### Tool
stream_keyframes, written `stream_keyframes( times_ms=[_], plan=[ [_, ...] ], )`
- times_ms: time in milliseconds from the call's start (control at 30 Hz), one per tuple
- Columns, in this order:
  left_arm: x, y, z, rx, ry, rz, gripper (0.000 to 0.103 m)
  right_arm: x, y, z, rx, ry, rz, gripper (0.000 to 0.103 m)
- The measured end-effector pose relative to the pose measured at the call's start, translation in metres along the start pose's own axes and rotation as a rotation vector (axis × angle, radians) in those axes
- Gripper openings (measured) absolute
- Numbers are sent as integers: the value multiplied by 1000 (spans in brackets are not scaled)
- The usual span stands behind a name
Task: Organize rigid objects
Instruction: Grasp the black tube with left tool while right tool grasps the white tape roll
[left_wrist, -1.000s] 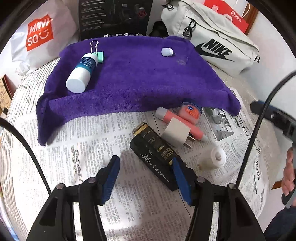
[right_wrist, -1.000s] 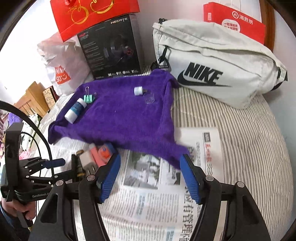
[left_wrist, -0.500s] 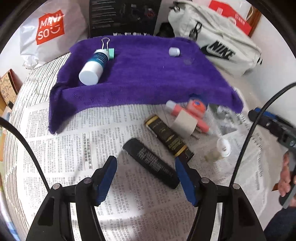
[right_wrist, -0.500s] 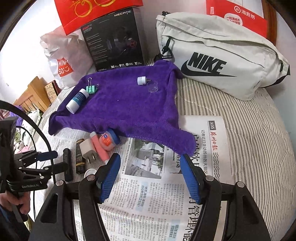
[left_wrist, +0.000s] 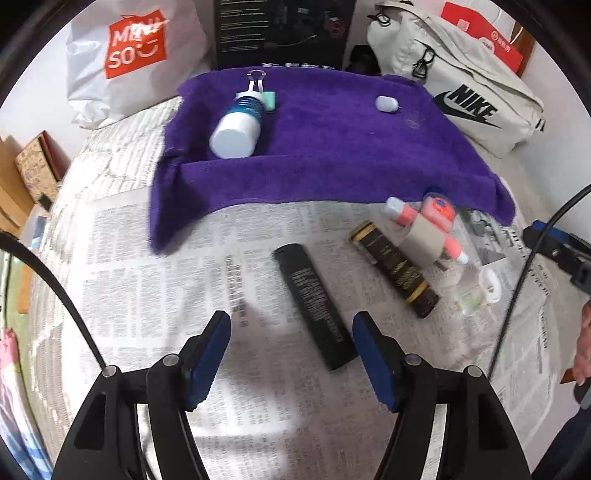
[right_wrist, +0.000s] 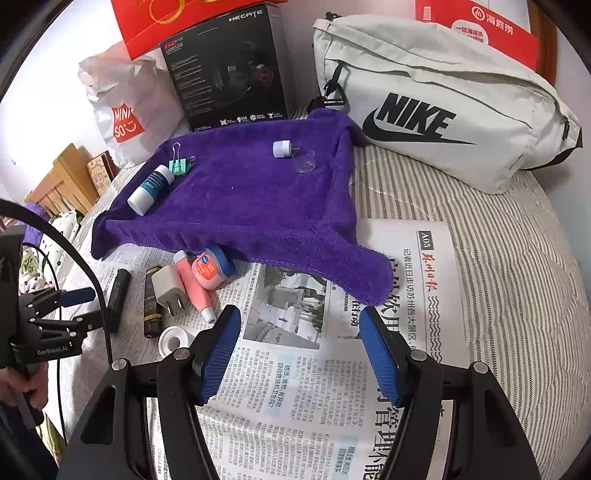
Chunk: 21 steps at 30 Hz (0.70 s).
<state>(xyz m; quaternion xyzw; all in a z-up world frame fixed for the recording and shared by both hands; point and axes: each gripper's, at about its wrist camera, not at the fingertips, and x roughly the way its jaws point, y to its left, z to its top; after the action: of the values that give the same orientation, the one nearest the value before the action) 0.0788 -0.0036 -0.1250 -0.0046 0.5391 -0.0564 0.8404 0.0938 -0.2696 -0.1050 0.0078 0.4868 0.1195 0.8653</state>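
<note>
The left gripper (left_wrist: 291, 350) hangs open over the newspaper (left_wrist: 155, 302), a black bar (left_wrist: 314, 304) lying between its fingers. The right gripper (right_wrist: 299, 350), also open, holds nothing. A sound grip would straddle the bar squarely across its narrow width before closing.

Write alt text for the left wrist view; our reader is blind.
Open left gripper hovers over newspaper, a black bar lying between its jaws. Beyond, a purple towel holds a white bottle.
</note>
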Motion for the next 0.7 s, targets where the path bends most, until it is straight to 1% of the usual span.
stream_keyframes(
  times_ms=[67, 167, 267, 367, 467, 533, 567, 600, 633, 667, 700],
  plan=[
    [7, -6, 3, 11, 10, 2, 67, 2, 2, 0, -5, 5, 3, 66],
    [13, -11, 6, 35, 3, 60, 65, 5, 6, 0, -16, 12, 5, 66],
    [11, -3, 5, 36, 0, 80, 65, 6, 7, -1, -26, 17, 5, 66],
    [8, 11, 4, 1, -1, 101, 65, 6, 6, -1, -23, 16, 5, 66],
    [10, 12, 9, -2, -11, 95, 64, 8, 5, -1, -20, 19, 8, 66],
    [11, 9, 11, 12, -22, 86, 56, 10, 6, -1, -22, 23, 6, 66],
    [11, 7, 12, 20, -25, 78, 47, 10, 6, -2, -23, 25, 6, 66],
    [10, 5, 13, 30, -28, 71, 40, 11, 6, -2, -23, 26, 5, 66],
    [9, 2, 13, 42, -28, 62, 26, 11, 6, -2, -23, 28, 4, 66],
    [8, 1, 13, 48, -28, 58, 22, 12, 6, -2, -23, 29, 4, 66],
    [8, 0, 12, 52, -30, 60, 22, 11, 7, -2, -23, 29, 5, 66]
  ],
)
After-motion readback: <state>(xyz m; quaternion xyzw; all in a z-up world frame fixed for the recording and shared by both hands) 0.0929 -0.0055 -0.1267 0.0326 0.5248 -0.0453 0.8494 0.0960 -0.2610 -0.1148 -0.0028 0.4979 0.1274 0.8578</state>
